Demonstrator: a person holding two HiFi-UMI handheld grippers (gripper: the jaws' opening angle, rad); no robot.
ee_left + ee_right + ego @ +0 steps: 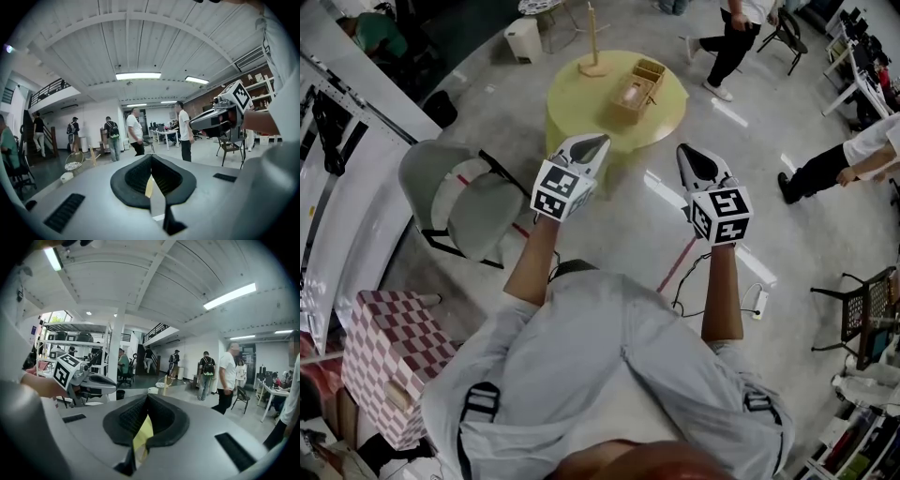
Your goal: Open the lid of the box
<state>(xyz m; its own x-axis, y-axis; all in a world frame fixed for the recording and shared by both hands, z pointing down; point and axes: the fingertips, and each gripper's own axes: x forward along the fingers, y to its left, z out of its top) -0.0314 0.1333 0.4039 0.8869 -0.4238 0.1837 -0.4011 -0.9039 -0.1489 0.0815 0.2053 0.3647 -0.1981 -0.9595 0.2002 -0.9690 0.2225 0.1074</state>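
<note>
- My left tool [592, 147] has its jaws pressed together with nothing between them. Its own view [151, 159] looks out across the room, not at any box.
- My right tool [692, 159] is closed and empty too [146, 401]. It is held about level with the left one, out in front of the body.
- Neither tool is near the work. The light wooden rectangular box [630, 97] sits on the round yellow-green table [572, 112], well ahead of both tools, and its lid looks shut.
- A smaller wooden crate [649, 70] stands just behind the box, and a wooden stand with an upright pole [595, 52] is near it on the same table.
- I judge this to be the approach, with the opening itself not begun.
- Next I need to close the gap to the table, lower the tools toward the box and part one tool's jaws to take the lid's edge.
- From here I cannot tell how the lid is hinged or where it lifts.
- The other tool will probably have to steady the box, which looks light enough to slide.
</note>
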